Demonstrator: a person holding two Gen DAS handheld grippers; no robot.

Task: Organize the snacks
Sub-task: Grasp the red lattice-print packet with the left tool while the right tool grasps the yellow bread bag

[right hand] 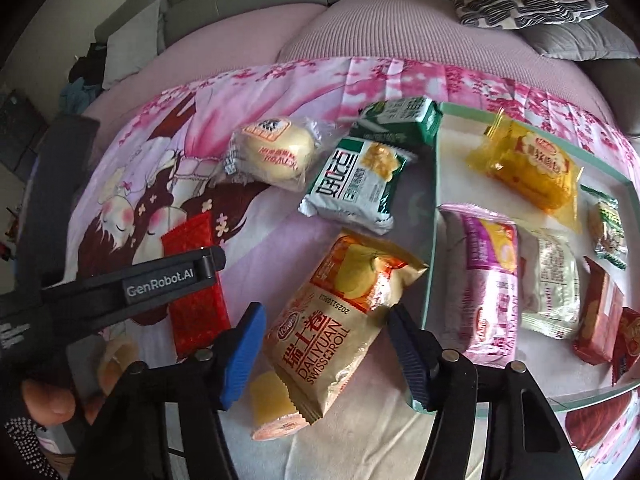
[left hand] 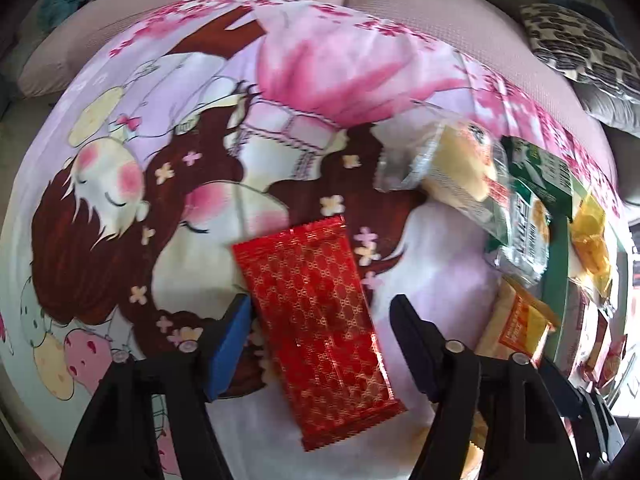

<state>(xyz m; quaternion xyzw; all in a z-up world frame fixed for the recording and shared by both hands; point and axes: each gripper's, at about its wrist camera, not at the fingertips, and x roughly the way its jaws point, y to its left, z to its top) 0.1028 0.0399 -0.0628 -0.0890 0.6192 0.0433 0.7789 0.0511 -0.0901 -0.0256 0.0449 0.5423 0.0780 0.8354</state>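
A red patterned snack packet [left hand: 316, 320] lies flat on the cartoon-print cloth. My left gripper [left hand: 320, 340] points down over it and stands open, one finger on each side; the blue pad sits at the packet's left edge and a small gap shows on the right. In the right wrist view a tan Swiss roll packet [right hand: 336, 320] lies between the fingers of my right gripper [right hand: 326, 356], which is open with gaps on both sides. The left gripper's finger [right hand: 168, 280] shows there above the red packet [right hand: 192, 280].
A teal-rimmed tray [right hand: 434, 200] at the right holds several packets, among them a yellow one [right hand: 528, 168] and a purple one [right hand: 488, 272]. On the cloth lie a round bun packet [right hand: 276, 152], a green-white packet [right hand: 356, 184] and a green box [right hand: 400, 118]. Cushions lie behind.
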